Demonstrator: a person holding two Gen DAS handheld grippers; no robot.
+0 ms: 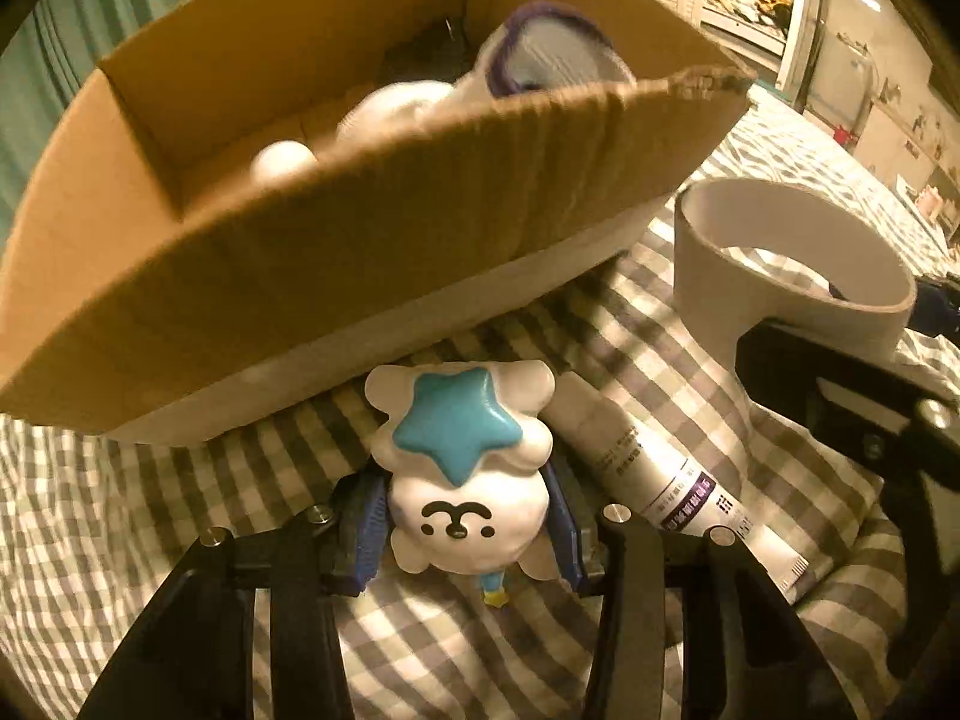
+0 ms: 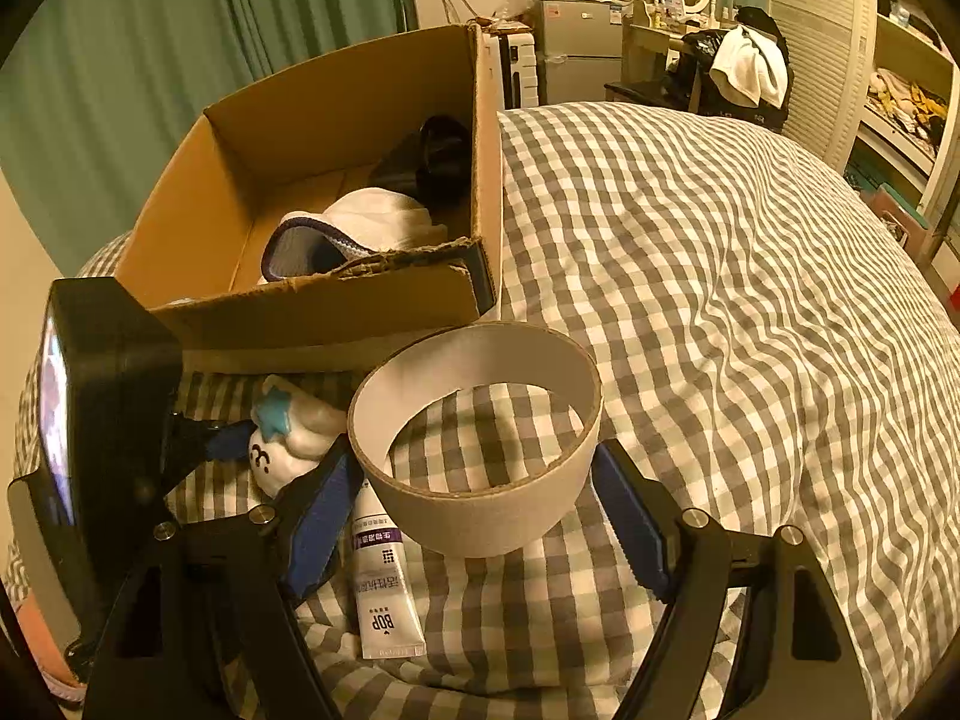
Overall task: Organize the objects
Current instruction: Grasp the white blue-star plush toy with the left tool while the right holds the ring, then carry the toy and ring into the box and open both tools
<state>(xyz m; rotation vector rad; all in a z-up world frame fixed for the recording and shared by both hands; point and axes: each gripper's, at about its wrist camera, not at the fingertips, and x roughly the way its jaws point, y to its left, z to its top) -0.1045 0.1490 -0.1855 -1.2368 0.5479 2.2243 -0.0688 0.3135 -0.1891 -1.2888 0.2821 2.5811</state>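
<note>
Brown corrugated cardboard fills the upper half of the left wrist view: the cardboard box [image 1: 336,252] sits on the checked bedcover [image 1: 180,480], its near wall blurred; inside it lie a white shoe with a purple-edged opening [image 1: 540,54] and rounded white shapes too blurred to name; just below the box, the left gripper [image 1: 465,534] has its jaws pinching a white toy figure [image 1: 468,480] with a blue star on its head, the blue pads [image 1: 366,528] pressed against both of its sides; a white tube with printed text [image 1: 678,474] lies on the bedcover just beside the figure, on its right; further right stands a wide cardboard ring [image 1: 780,252], with part of the right gripper's black frame in front of it.

In the right wrist view, the right gripper [image 2: 480,516] has its jaws spread to either side of the cardboard ring [image 2: 480,498]; whether the blue pads [image 2: 630,522] touch its wall I cannot tell; the ring stands upright on the bedcover [image 2: 720,300] and overlaps the top of the tube [image 2: 384,588]; left of it the toy figure [image 2: 288,444] sits in the left gripper's jaws, close to the box [image 2: 312,312]; the box holds the shoe [image 2: 354,228] and a dark object [image 2: 438,156] at the back corner; green curtains [image 2: 180,60] hang behind.
</note>
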